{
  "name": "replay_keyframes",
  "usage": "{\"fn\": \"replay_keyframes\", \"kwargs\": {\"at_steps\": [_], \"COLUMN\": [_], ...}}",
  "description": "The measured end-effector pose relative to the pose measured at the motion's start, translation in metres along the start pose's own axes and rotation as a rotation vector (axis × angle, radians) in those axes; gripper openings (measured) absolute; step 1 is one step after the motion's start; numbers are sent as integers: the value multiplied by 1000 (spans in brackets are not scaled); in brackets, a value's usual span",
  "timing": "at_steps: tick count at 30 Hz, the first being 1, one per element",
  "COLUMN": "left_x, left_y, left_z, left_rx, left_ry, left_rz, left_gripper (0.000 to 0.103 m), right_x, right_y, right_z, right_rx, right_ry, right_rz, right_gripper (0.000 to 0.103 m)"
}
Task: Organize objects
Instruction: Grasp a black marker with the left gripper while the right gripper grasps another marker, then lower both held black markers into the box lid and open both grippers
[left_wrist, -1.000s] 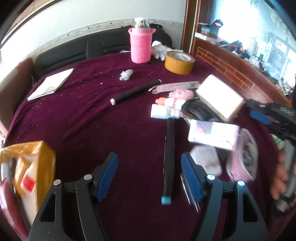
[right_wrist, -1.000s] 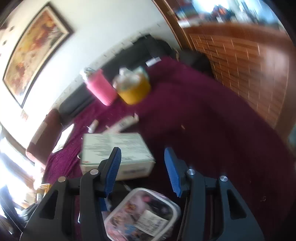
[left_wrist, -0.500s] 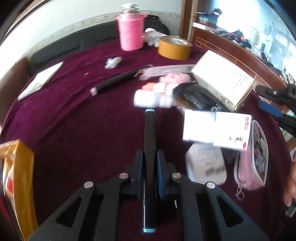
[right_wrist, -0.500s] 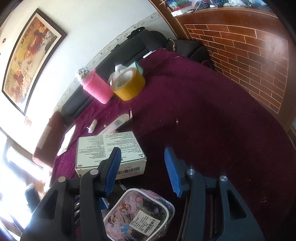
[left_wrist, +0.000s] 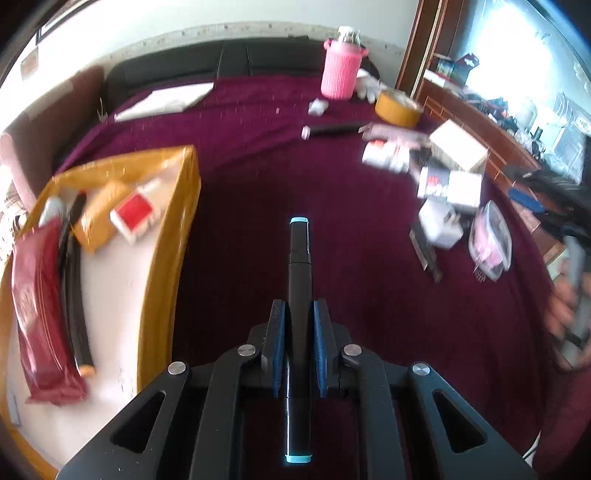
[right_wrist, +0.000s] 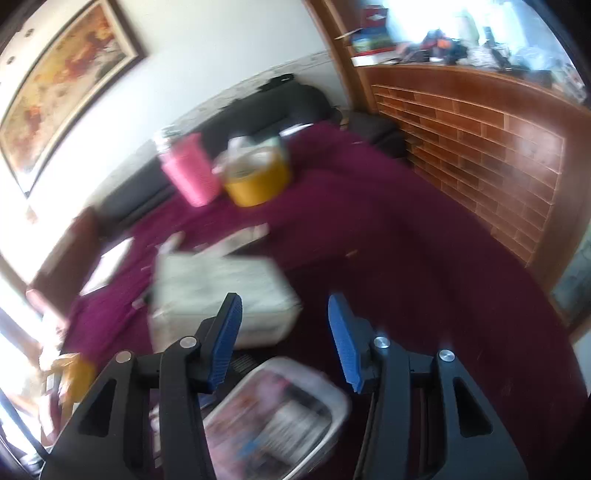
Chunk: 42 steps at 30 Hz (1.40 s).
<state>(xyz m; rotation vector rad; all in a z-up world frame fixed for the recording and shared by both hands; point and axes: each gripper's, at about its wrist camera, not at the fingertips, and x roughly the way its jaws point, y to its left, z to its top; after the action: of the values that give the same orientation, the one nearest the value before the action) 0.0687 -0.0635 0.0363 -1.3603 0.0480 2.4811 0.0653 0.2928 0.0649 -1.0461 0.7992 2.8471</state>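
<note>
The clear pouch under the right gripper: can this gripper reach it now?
Probably yes. The right gripper is open and empty, the clear pouch lies just below its fingers, and nothing covers it.

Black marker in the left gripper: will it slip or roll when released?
The black marker looks rigid and round, so it would probably roll on landing. The left gripper clamps it mid-barrel between blue pads, so slipping seems unlikely. Probably light.

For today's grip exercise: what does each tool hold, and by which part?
The left tool is shut on the black marker, gripping its barrel near mid-length, with both teal-capped ends free. The right tool is open and holds nothing.
</note>
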Motion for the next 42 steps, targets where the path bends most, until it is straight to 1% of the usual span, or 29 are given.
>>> {"fn": "replay_keyframes", "kwargs": {"at_steps": [1, 2, 3, 4, 5, 6, 7, 9, 10, 12, 13, 17, 18, 19, 21, 23, 26, 29, 30, 31, 33, 34, 36, 39, 42], "left_x": [3, 6, 11, 16, 18, 18, 18, 16, 15, 12, 6, -17, -24, -28, -42, -54, -71, -80, -80, -78, -77, -78, -85, -97, -102], "left_y": [1, 2, 3, 3, 4, 3, 3, 2, 4, 11, 16, 28, 32, 35, 44, 52, 75, 101, 109, 121, 130, 131, 129, 131, 147], "left_z": [-3, -4, -5, -6, -7, -8, -10, -13, -14, -16, -17, -17, -18, -18, -19, -21, -20, -20, -20, -21, -23, -24, -26, -26, -23], "left_rx": [-9, -18, -27, -33, -38, -42, -42, -40, -45, -73, -91, -123, -131, -136, -154, -164, -198, -235, -252, -295, -334, -335, -321, -303, -332], "left_ry": [5, 10, 19, 25, 23, 1, -5, -21, -20, -19, -29, -75, -89, -96, -120, -145, -182, -214, -217, -211, -207, -209, -243, -268, -239], "left_rz": [-15, -28, -44, -50, -52, -52, -51, -53, -64, -117, -147, -199, -208, -212, -223, -212, -189, -134, -137, -179, -204, -208, -200, -212, -249], "left_gripper": [11, 11, 12, 12, 12, 12, 12, 12, 12, 12, 12, 12, 12, 12, 12, 12, 12, 12, 14, 14, 14, 14, 14, 13, 13], "right_x": [-7, -11, -12, -10, -7, -2, 5, 21, 28, 47, 53, 74, 76, 79, 81, 77, 65, 44, 36, 33, 24, 20, 11, 8, 19], "right_y": [14, 28, 40, 55, 65, 74, 84, 94, 95, 95, 94, 102, 105, 111, 118, 123, 120, 125, 129, 136, 150, 159, 175, 208, 238], "right_z": [-11, -21, -29, -42, -50, -58, -66, -74, -76, -77, -76, -75, -76, -75, -80, -84, -86, -84, -82, -82, -83, -82, -82, -86, -97], "right_rx": [-17, -46, -75, -111, -130, -150, -177, -212, -211, -196, -198, -237, -250, -285, -352, -365, -322, -268, -257, -257, -270, -279, -303, -346, -374], "right_ry": [54, 104, 150, 225, 273, 317, 355, 390, 405, 440, 446, 440, 429, 398, 370, 366, 375, 357, 347, 337, 320, 315, 314, 343, 397], "right_rz": [93, 161, 205, 260, 284, 290, 270, 176, 144, 86, 53, -57, -79, -125, -227, -235, -173, -31, 32, 74, 137, 171, 230, 319, 381], "right_gripper": [47, 47, 48, 48, 48, 48, 48, 48, 48, 48, 48, 48, 44, 29, 12, 12, 12, 12, 12, 12, 13, 13, 13, 13, 13]}}
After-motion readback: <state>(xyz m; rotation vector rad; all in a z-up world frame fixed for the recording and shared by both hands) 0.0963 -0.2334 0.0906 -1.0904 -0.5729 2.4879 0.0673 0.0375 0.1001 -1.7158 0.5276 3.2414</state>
